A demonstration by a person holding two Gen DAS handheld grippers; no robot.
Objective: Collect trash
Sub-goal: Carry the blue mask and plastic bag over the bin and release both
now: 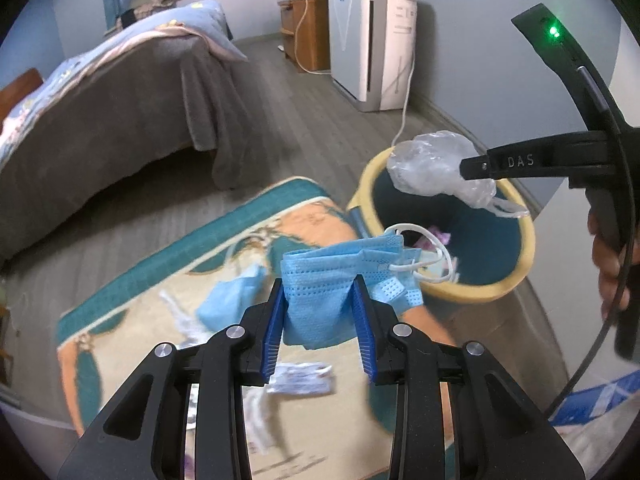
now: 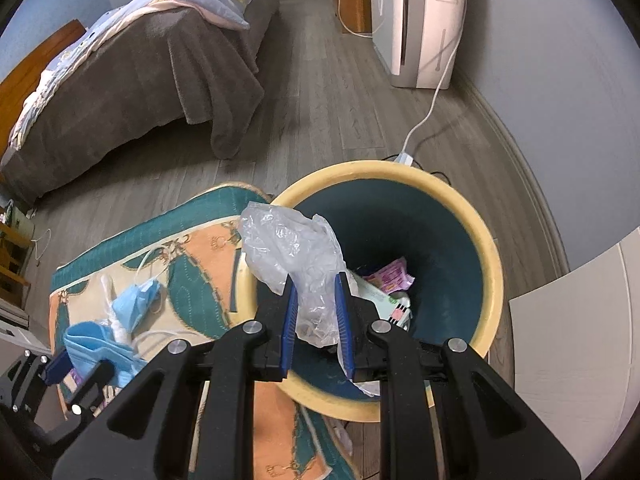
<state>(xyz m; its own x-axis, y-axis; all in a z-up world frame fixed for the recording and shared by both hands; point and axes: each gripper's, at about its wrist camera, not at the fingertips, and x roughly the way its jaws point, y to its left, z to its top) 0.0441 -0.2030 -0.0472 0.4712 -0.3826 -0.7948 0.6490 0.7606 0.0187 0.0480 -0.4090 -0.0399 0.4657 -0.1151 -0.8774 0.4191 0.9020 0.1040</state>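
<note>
My left gripper [image 1: 318, 294] is shut on a folded blue face mask [image 1: 332, 280], held above the rug just left of the bin. The bin [image 1: 516, 236] is dark teal with a yellow rim and has wrappers at its bottom. My right gripper [image 2: 316, 300] is shut on a crumpled clear plastic bag [image 2: 288, 248], hanging over the bin's [image 2: 492, 272] left rim. In the left wrist view the right gripper [image 1: 466, 168] holds the plastic bag [image 1: 432, 164] above the bin. Another blue mask [image 2: 136, 300] lies on the rug, also visible in the left wrist view [image 1: 228, 300].
A patterned teal and orange rug [image 2: 192, 280] carries more litter, including a small wrapper [image 1: 300, 378]. A bed with a grey cover [image 2: 160, 68] stands to the left, a white appliance [image 2: 420, 20] with a cord at the wall. White furniture [image 2: 576, 356] is at the right.
</note>
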